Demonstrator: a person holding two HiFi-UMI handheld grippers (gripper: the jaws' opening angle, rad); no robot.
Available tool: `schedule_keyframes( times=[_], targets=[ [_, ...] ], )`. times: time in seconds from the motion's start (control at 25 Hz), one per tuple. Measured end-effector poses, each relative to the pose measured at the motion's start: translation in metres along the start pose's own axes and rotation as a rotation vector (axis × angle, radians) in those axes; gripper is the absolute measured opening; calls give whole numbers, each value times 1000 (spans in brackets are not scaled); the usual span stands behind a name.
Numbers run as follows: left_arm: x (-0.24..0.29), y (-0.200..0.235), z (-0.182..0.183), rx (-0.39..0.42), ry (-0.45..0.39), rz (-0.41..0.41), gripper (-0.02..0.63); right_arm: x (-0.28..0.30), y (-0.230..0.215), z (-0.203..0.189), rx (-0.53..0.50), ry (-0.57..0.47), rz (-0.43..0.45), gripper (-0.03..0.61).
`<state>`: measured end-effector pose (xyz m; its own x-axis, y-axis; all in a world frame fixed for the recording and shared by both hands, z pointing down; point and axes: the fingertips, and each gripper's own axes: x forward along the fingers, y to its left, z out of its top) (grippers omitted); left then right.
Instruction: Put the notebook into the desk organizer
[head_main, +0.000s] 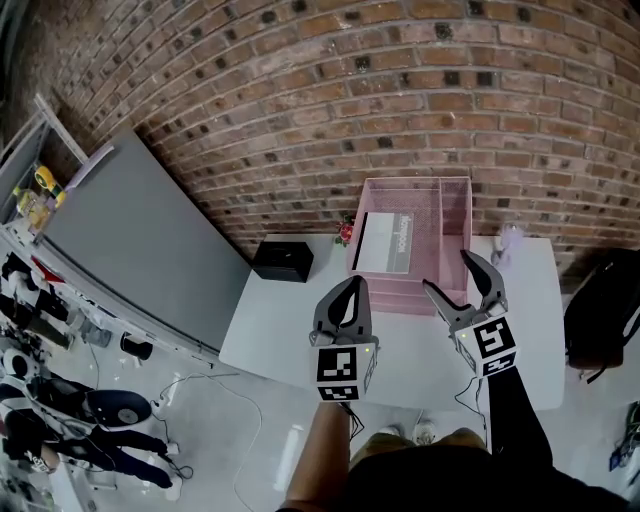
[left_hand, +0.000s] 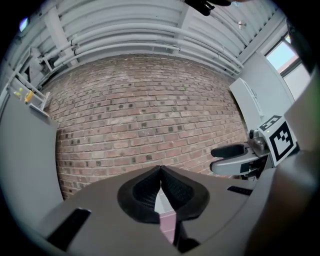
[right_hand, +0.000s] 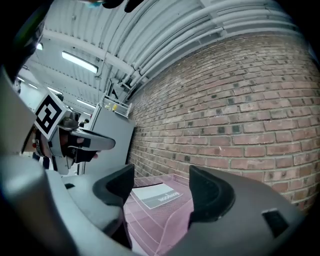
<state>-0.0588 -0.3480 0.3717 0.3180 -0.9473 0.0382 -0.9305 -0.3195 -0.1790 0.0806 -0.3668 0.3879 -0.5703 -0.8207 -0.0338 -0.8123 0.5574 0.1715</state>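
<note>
Since the notebook (head_main: 385, 243) already sits inside the pink mesh desk organizer (head_main: 455, 215), in its left half with the printed cover facing up, I'd call the placing step done or near enough. Left claw (head_main: 352, 284) is closed tip to tip on nothing, just in front of the organizer's left corner. Right claw (head_main: 450, 272) stands apart and empty in front of its right half. Neither looks to be touching the mesh. Next move, if any: confirm the notebook is seated, then keep both claws clear of the mesh walls. Can't tell whether it lies flat on the organizer's floor or props on a divider. Left gripper view shows only a white-and-pink sliver past the pads. Small red item (head_main: 345, 232) left of the organizer is too small to name.
</note>
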Motion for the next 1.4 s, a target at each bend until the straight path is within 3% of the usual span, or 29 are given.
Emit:
schedule_keyframes(
  times=[0.12, 0.16, 0.2, 0.24, 0.28, 0.44, 1.4],
  targets=[
    [0, -10, -1, -5, 4, 6, 15, -5, -4, -3, 21, -6, 16, 361],
    [0, -12, -1, -6, 6, 8, 15, -6, -7, -3, 16, -6, -1, 328],
    [1, -14, -1, -6, 8, 10, 15, -8, -12, -2, 6, -7, -24, 139],
    [1, -15, -1, -6, 10, 12, 15, -11, -15, -1, -2, -10, -36, 37],
    [2, -17, -1, -6, 11, 15, 15, -13, -17, 1, 0, -18, -33, 27],
    [5, -21, 0, -6, 8, 19, 15, -16, -19, 3, 34, -33, -3, 23],
    [-5, -19, 4, 6, -17, 33, 15, -5, -16, -8, 9, 28, 35, 23]
  ],
)
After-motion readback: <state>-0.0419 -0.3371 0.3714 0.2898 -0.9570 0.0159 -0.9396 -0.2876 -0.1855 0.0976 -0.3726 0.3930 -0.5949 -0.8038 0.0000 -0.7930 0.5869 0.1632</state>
